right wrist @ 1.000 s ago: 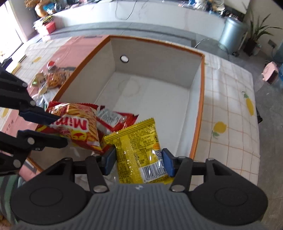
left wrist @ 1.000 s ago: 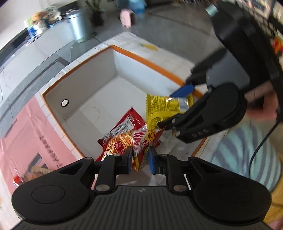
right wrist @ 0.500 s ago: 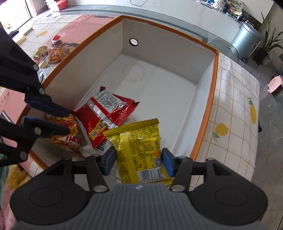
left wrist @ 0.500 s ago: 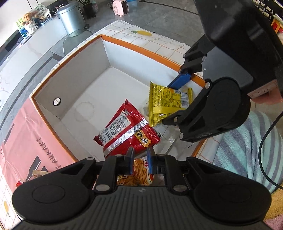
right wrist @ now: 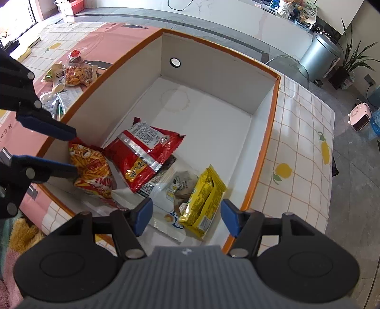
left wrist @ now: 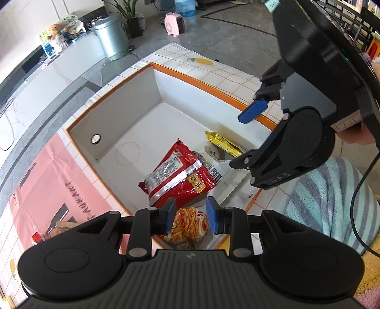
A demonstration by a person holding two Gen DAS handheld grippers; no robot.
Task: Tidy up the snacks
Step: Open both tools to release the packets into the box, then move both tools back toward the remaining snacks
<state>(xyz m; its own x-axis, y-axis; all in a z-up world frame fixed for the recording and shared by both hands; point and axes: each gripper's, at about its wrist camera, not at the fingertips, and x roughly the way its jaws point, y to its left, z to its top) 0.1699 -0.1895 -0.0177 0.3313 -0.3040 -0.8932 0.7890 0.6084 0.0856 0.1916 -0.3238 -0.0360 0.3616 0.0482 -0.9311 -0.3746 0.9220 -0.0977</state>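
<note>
A white box with an orange rim (left wrist: 206,88) (right wrist: 273,133) holds several snack packs. A red pack (left wrist: 178,176) (right wrist: 142,152) lies in its middle. A fries pack (left wrist: 190,225) (right wrist: 92,171) lies at the box's near corner, below my open left gripper (left wrist: 191,217) (right wrist: 73,152), which is not touching it. A yellow pack (right wrist: 204,202) (left wrist: 223,143) lies in the box under my right gripper (right wrist: 186,218) (left wrist: 239,140), which is open and empty above it.
More snack packs (right wrist: 68,76) lie on the pink mat (left wrist: 47,190) outside the box. The tiled cloth (right wrist: 304,152) covers the table. A metal bin (left wrist: 111,38) and a pink heater (left wrist: 174,21) stand on the floor beyond.
Both grippers opened and pulled up. The fries pack dropped from the left gripper into the box corner. The yellow pack dropped from the right gripper onto the box floor.
</note>
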